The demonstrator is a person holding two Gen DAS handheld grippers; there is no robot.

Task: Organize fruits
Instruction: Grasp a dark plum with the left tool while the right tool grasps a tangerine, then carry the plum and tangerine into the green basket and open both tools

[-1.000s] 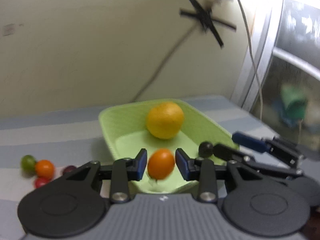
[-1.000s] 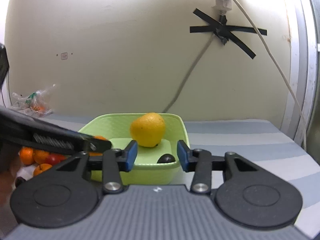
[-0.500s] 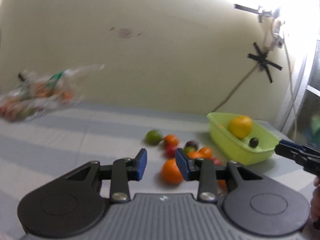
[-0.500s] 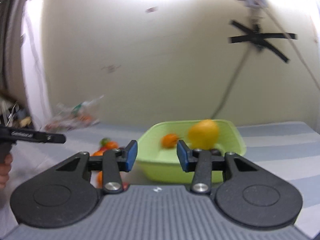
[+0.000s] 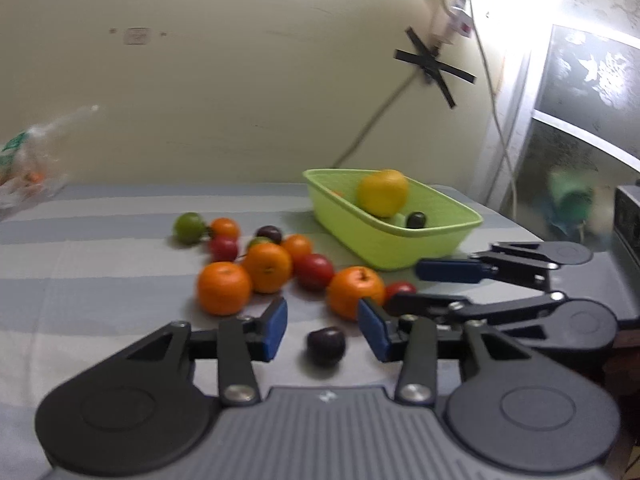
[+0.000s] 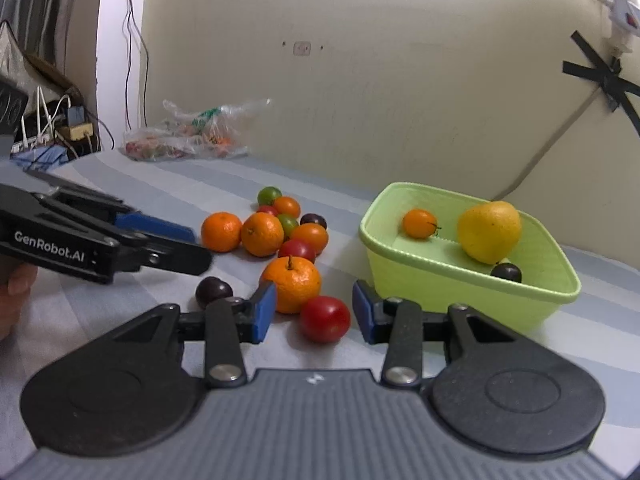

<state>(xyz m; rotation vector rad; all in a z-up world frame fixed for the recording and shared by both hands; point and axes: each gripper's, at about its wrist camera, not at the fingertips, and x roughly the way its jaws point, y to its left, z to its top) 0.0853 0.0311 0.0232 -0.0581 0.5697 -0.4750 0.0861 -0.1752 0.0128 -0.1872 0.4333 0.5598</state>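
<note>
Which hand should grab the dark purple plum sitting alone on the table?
Probably the left. The left gripper is open with the plum lying right between its blue fingers. The right gripper is open too, but it lines up with a red fruit instead, with the plum off to its side.

Both wrist views look low, close, across the fruit pile (image 5: 280,264).
</note>
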